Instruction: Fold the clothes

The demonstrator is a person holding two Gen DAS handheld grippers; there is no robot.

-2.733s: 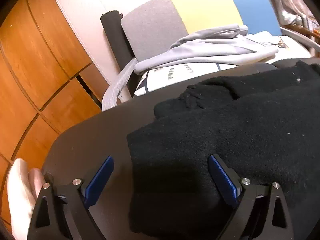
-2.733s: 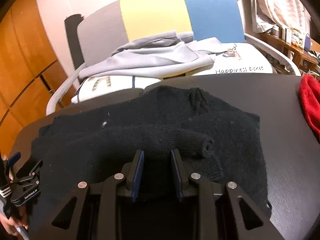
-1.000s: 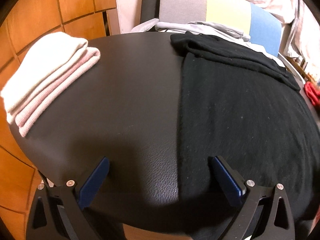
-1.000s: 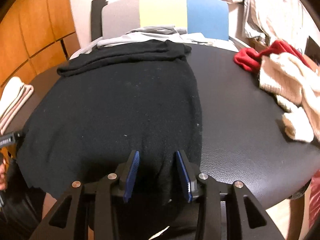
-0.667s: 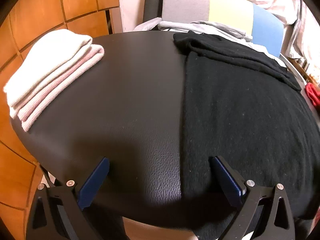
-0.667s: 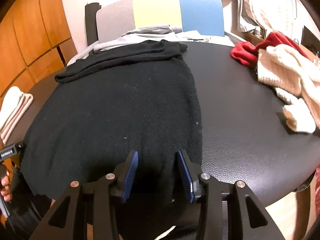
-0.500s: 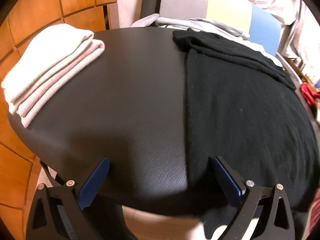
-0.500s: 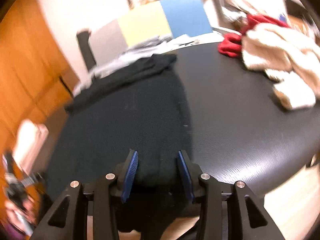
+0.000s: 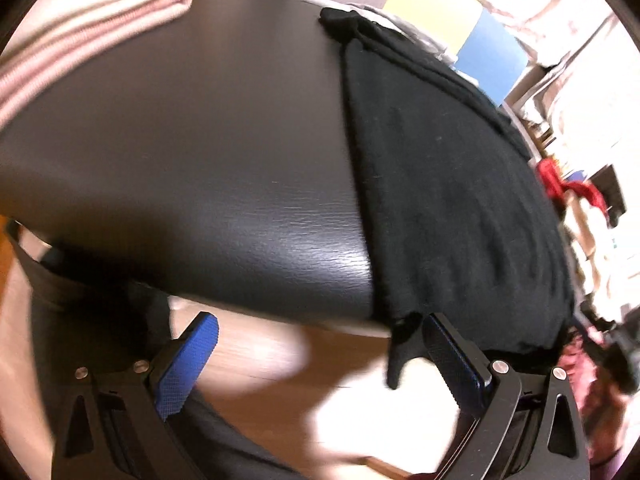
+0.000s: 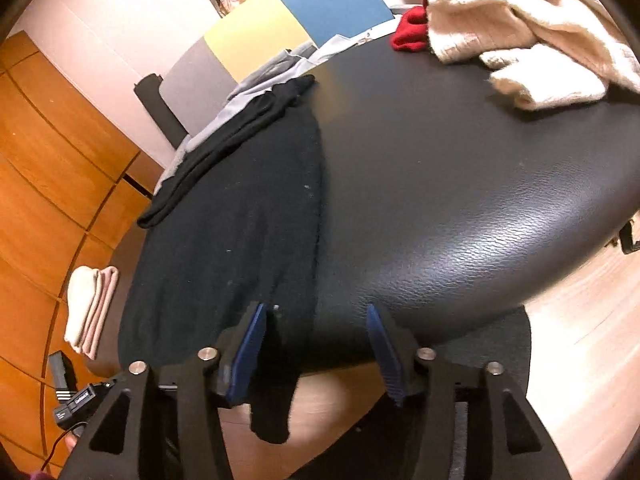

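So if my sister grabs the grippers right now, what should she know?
Left gripper: open, holding nothing, at the table's near edge by the black sweater's left corner.
Right gripper: open, holding nothing, at the sweater's right hem corner, which hangs over the edge.
The sweater lies flat on the black table, its top bunched at the far side.
Done: a folded pink-and-white stack sits at the left.
Left: fold the black sweater, then the cream sweater and red garment at the far right.
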